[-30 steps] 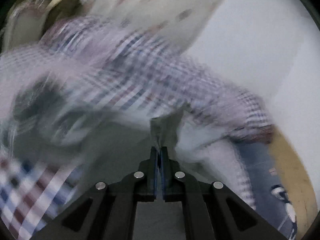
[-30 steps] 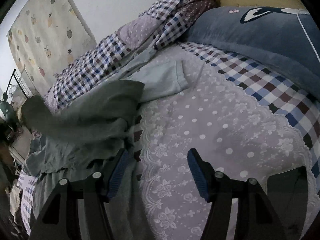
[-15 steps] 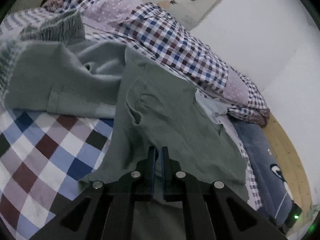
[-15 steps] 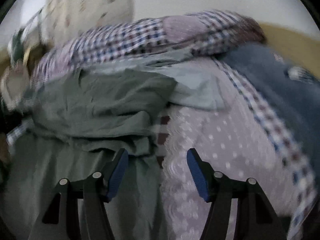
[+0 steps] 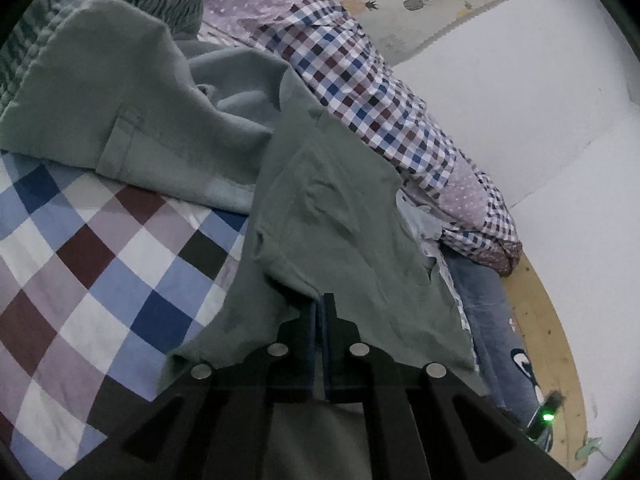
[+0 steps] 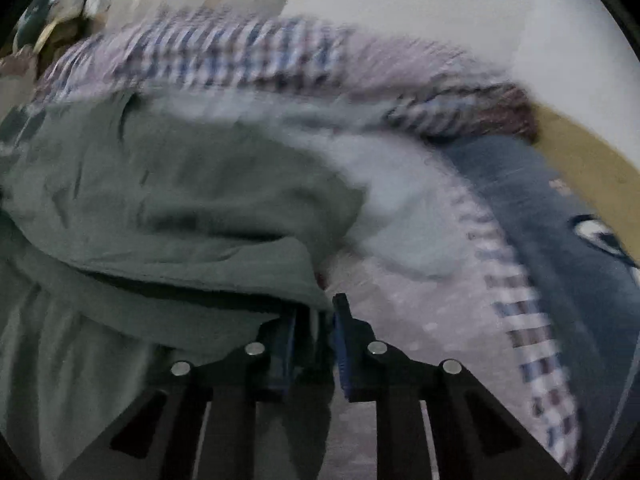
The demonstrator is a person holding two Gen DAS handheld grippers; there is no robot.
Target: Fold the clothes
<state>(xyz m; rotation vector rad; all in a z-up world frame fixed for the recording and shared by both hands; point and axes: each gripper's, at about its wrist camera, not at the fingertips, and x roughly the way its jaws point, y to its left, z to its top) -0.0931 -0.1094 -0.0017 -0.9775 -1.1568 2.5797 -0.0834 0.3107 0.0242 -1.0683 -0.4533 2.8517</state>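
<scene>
Right hand-held gripper (image 6: 316, 316) narrowed onto green shirt (image 6: 180, 200), left hand-held gripper (image 5: 320, 312) clamping it

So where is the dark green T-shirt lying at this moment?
In the left wrist view the dark green T-shirt lies in the middle, on the checked bedsheet. The left gripper pinches its near edge, and the rolled checked quilt lies behind it.

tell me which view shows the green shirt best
The left wrist view: the green shirt is sharp there, draped over the checked bedding, its edge pinched in the left claw. The right wrist view shows it motion-blurred, bunched at the right claw.
</scene>
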